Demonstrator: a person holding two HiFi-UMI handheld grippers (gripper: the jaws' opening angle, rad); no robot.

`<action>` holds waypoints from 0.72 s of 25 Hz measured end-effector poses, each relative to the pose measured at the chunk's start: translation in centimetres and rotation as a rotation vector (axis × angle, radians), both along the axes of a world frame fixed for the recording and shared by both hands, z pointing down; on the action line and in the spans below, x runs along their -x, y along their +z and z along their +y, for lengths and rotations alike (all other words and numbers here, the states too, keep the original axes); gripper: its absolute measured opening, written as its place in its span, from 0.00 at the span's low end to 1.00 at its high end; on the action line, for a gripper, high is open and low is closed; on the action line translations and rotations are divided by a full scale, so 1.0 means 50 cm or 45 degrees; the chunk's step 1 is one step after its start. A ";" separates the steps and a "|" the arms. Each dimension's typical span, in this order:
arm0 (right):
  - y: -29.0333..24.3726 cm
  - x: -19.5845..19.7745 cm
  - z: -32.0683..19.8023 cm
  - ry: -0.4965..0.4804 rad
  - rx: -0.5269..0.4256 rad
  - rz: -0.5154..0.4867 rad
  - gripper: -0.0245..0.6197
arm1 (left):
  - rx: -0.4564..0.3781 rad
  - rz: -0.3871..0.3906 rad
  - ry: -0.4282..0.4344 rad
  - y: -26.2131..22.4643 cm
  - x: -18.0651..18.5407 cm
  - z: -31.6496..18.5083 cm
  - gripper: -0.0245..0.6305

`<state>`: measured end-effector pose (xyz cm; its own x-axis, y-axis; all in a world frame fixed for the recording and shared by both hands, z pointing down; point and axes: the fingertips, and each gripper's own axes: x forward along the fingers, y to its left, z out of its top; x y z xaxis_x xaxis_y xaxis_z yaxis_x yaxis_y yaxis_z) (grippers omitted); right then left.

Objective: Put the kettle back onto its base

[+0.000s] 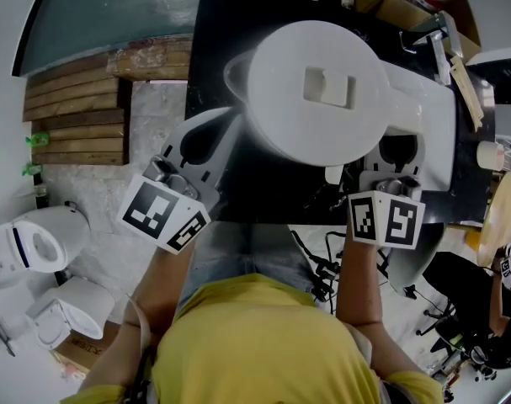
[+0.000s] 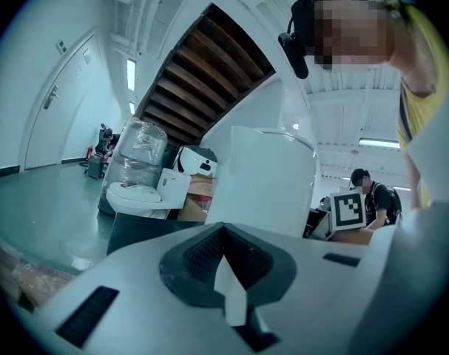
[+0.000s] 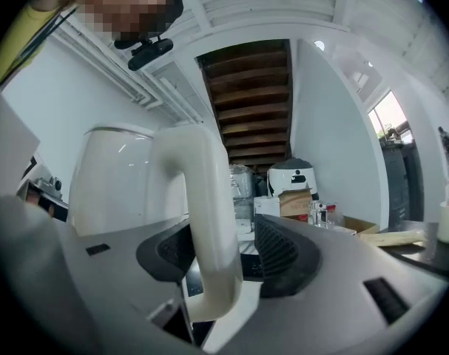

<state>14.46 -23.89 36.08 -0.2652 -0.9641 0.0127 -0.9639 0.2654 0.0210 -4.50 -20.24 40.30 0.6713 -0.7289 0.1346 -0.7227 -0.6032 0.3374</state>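
Up close, the right gripper (image 3: 228,256) has its jaws standing wide apart. The kettle's white handle (image 3: 206,198) runs upright between them, close against one pad with a clear gap at the other, so nothing is clamped. The kettle (image 1: 314,87) itself stands just ahead of that gripper and a little to its left, upright with its lid on top, over the black tabletop (image 1: 213,40). Across to the left gripper (image 2: 224,251): jaws together, nothing between them. The kettle's rounded wall rises just ahead, slightly right of its line. From above, the kettle lies between the two grippers, just beyond their tips. Whether the base sits under it, I can't tell.
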 end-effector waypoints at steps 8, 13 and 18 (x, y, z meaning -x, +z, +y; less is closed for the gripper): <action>-0.008 -0.004 0.039 0.028 0.054 0.009 0.37 | -0.019 0.021 -0.006 -0.010 0.000 0.000 0.04; -0.028 -0.001 0.069 0.025 0.062 -0.001 0.37 | -0.046 0.037 -0.020 -0.032 0.008 0.004 0.04; -0.049 -0.002 0.093 0.023 0.051 0.001 0.37 | -0.075 0.036 -0.031 -0.059 0.010 0.019 0.04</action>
<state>14.55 -19.26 33.62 -0.2475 -0.9675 0.0514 -0.9686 0.2484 0.0113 -5.02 -19.28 37.35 0.6564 -0.7510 0.0720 -0.7278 -0.6052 0.3225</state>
